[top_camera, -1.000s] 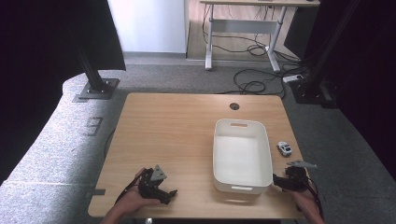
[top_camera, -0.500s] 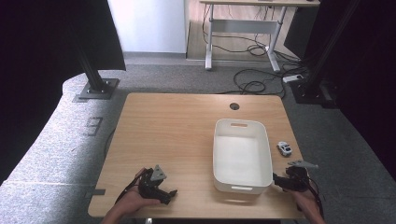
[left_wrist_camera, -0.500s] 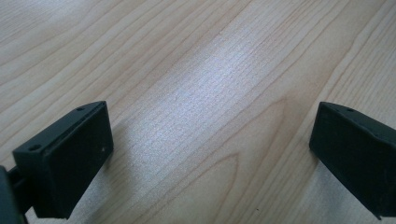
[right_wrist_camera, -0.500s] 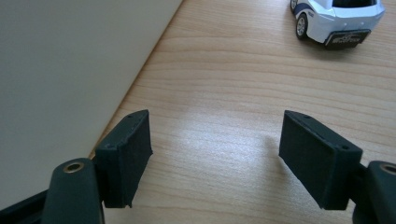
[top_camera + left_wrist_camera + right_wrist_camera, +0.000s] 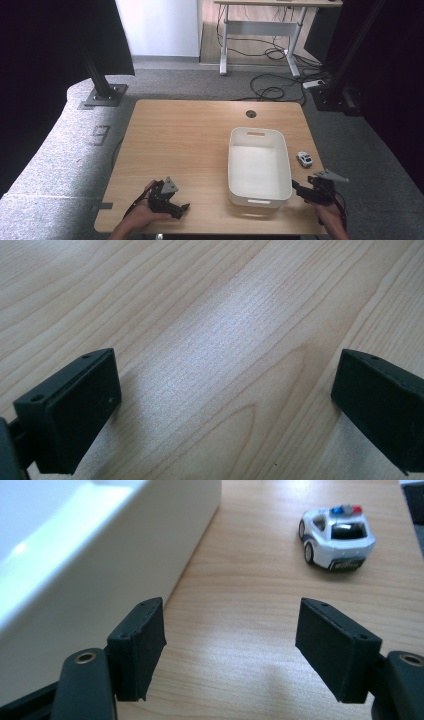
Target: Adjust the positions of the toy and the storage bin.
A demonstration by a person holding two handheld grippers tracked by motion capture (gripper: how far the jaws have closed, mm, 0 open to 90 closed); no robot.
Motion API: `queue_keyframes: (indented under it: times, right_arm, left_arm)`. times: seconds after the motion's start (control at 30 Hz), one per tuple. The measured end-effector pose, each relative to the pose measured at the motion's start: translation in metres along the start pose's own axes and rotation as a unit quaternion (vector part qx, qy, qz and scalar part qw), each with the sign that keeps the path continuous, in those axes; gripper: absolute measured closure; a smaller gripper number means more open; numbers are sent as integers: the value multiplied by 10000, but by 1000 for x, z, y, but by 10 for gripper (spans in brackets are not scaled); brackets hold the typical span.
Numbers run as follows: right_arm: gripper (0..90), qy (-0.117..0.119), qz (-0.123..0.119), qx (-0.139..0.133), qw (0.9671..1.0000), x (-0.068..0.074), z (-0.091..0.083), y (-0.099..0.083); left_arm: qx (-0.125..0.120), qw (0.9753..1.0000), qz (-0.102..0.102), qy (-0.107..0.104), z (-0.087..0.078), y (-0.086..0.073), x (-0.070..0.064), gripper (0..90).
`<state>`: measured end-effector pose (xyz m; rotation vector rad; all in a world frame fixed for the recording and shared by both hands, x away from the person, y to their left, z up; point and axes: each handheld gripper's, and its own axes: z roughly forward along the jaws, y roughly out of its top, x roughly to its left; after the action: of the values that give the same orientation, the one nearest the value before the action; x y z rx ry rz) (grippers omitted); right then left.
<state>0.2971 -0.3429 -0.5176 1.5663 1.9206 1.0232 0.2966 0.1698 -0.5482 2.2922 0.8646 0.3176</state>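
A small white toy police car stands on the wooden table just right of a white rectangular bin, whose inside holds nothing. My right gripper rests near the table's front right corner, open, with bare wood between its jaws; the car lies ahead and slightly right of it, the bin's wall close on its left. My left gripper sits low at the front left, open over bare wood.
A round cable hole marks the table's far edge. Beyond the table are a grey carpet, a black stand base, loose cables and a desk frame.
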Motion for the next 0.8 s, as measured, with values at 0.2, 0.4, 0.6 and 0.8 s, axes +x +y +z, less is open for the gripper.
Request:
queue_keyframes:
  times: [0.2,0.4,0.6,0.8]
  right_arm:
    - [276,12,44,-105,9999,6,-8,4]
    - [289,0,56,-207,9998,11,-13,8]
    - [289,96,-10,-362,9993,16,-23,14]
    - [288,254,57,-560,9981,18,-38,21]
  left_arm:
    - [2,10000,4,1,0,0,0,0]
    - [1,10000,4,-3,0,0,0,0]
    - [5,10000,9,-4,0,0,0,0]
    - [6,10000,19,-12,0,0,0,0]
